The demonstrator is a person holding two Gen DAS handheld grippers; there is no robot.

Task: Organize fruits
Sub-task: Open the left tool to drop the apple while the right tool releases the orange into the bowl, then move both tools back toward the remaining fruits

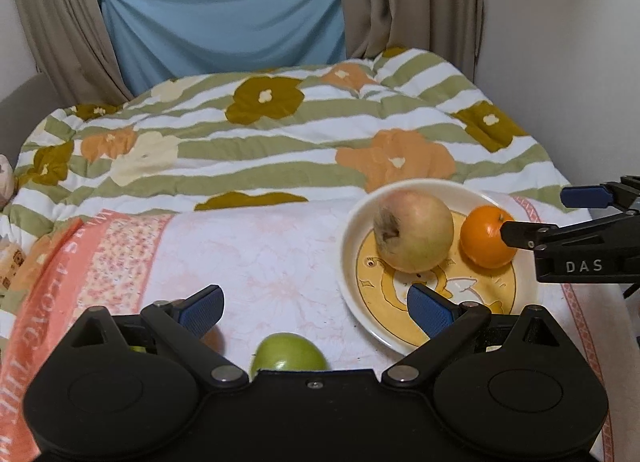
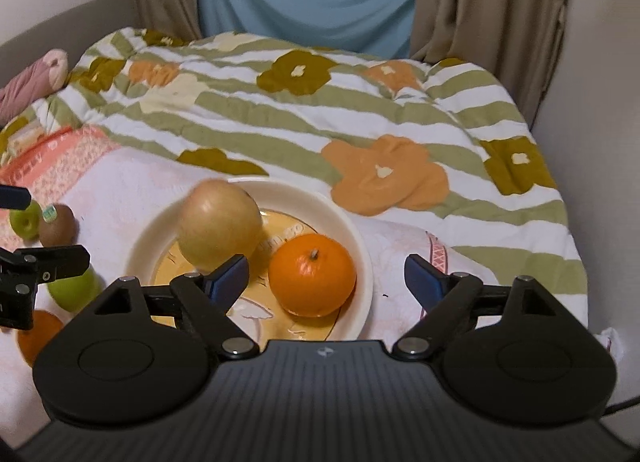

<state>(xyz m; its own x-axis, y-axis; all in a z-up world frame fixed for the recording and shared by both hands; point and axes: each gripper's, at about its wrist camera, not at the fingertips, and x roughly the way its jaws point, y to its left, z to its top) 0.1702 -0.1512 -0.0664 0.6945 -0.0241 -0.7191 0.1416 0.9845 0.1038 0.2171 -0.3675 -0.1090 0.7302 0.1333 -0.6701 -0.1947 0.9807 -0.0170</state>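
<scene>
Starting at the left of the bed, we see the fruit not yet sorted lying loose on the pale towel (image 2: 132, 182): a small green apple (image 2: 25, 219), a brown kiwi (image 2: 58, 224) with a sticker touching it, a larger green apple (image 2: 74, 290) nearer us and an orange (image 2: 38, 336) at the near edge. Our left hand-held gripper (image 1: 316, 308) hangs over that patch with its blue pads spread wide and nothing between them; the large green apple shows just below it. These are firm, rounded and smooth, so we judge they could roll on the soft bedding and slip from a shallow pinch; we would take each across its widest part. The kiwi looks softer and wants a gentler squeeze. Moving right, the cream plate (image 2: 360, 250) with a yellow cartoon centre holds two pieces: a big yellowish apple (image 2: 218, 222) with a dark bruised hollow, seen from the left wrist, at one end, probably the heaviest thing here, and a glossy orange fruit (image 2: 312, 274) with a small stem, just beside it. Our right hand-held gripper (image 2: 326, 280) sits above that orange fruit with pads spread well clear of its sides, gripping nothing. Farther right lies only the flowered striped quilt (image 2: 400, 110).
</scene>
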